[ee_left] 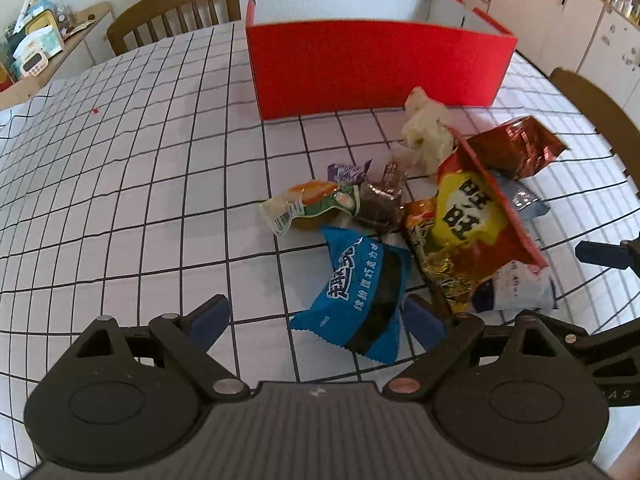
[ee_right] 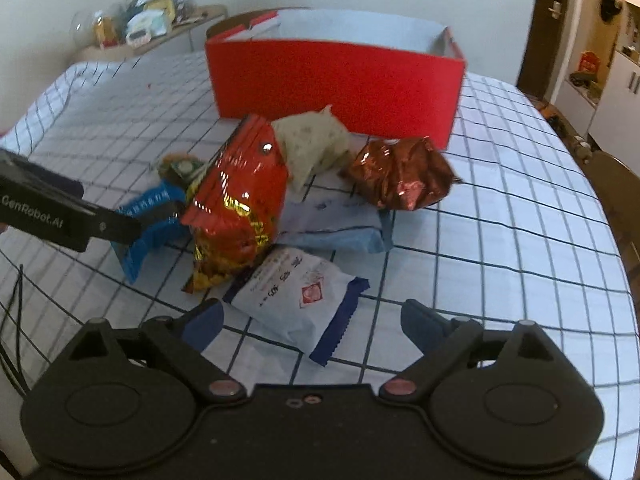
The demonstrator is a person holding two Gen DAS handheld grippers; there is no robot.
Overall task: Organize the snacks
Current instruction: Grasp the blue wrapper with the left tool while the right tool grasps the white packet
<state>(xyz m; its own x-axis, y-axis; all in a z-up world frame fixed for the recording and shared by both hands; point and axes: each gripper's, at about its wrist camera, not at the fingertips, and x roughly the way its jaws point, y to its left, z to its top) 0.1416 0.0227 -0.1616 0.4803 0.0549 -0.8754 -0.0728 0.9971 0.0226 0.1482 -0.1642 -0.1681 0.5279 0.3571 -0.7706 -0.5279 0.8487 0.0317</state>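
My left claw [ee_left: 318, 320] stands with its jaws apart and nothing clamped; the lower end of the blue snack packet [ee_left: 362, 294] lies between the blue pads without being pressed. My right claw [ee_right: 312, 324] is likewise spread wide, with the near end of the white packet with blue ends [ee_right: 302, 294] lying between its pads, not gripped. All items rest on the surface [ee_left: 120, 184], which is covered by a white cloth with a dark grid. In the left wrist view, the snack pile sits from 12 to 2 o'clock of the left claw: a green and orange wrapped snack [ee_left: 310, 204] and a small purple wrapper [ee_left: 348, 170] at 12 o'clock, a dark wrapped snack [ee_left: 380, 206] touching them, and a large red and yellow bag [ee_left: 468, 220] at 1 o'clock, leaning over the white packet. Beyond that bag lie a crumpled brown foil bag [ee_left: 520, 146] and a pale cream packet [ee_left: 426, 130]. The red box [ee_left: 376, 68], open at the top with a white interior, stands at 12 o'clock behind the pile, just beyond the cream packet. A wooden chair [ee_left: 176, 10] stands at the far edge, at 11 o'clock.
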